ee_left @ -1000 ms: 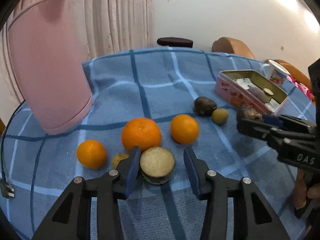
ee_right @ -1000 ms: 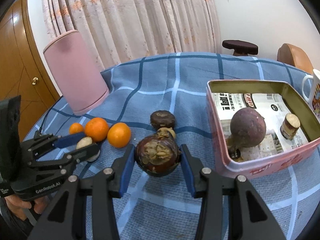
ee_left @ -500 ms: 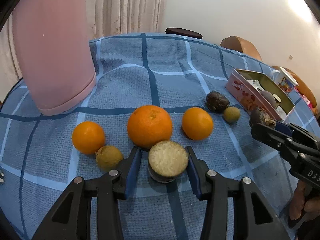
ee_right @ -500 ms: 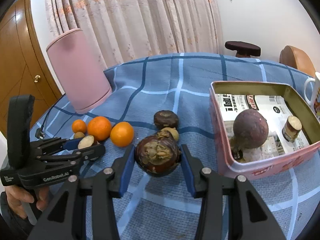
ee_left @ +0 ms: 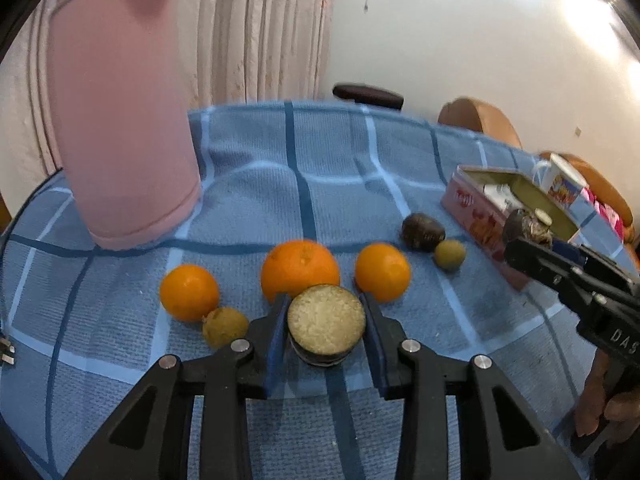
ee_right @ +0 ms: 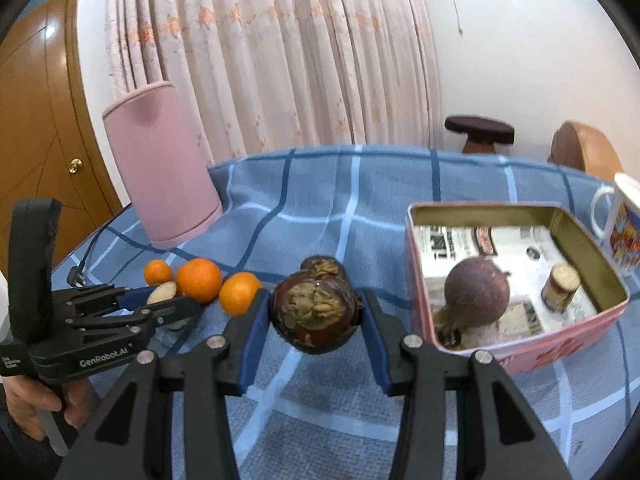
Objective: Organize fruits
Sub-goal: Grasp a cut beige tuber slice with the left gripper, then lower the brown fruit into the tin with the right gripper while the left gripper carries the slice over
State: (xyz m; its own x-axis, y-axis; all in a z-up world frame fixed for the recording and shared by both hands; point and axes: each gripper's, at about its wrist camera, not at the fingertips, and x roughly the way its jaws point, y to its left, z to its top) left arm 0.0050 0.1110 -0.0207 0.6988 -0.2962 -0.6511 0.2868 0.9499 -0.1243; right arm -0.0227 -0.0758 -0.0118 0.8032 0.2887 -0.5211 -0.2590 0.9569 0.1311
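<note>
Counter w/ blue checked cloth [ee_left: 320, 184], curtain behind. We have the left gripper [ee_left: 326, 322] clamped on a halved dark fruit [ee_left: 326, 324], cut face up, just in front of three oranges [ee_left: 300, 270]. We hold the right gripper [ee_right: 314, 310] closed around a mangosteen [ee_right: 314, 308], left of the pink tin [ee_right: 416, 248] containing another purple fruit [ee_right: 476, 294].

A counter [ee_left: 320, 168] covered in a blue checked cloth. Just beyond the left hand-held gripper [ee_left: 326, 330] lie three oranges [ee_left: 300, 270] and a small brown fruit [ee_left: 225, 326]. Farther off to its left stands a pink cylinder [ee_left: 124, 132]. Ahead to its right lie a dark fruit [ee_left: 423, 231], a small green fruit [ee_left: 450, 255] and an open pink tin [ee_right: 520, 354], with a mug [ee_right: 624, 228] beside it.
</note>
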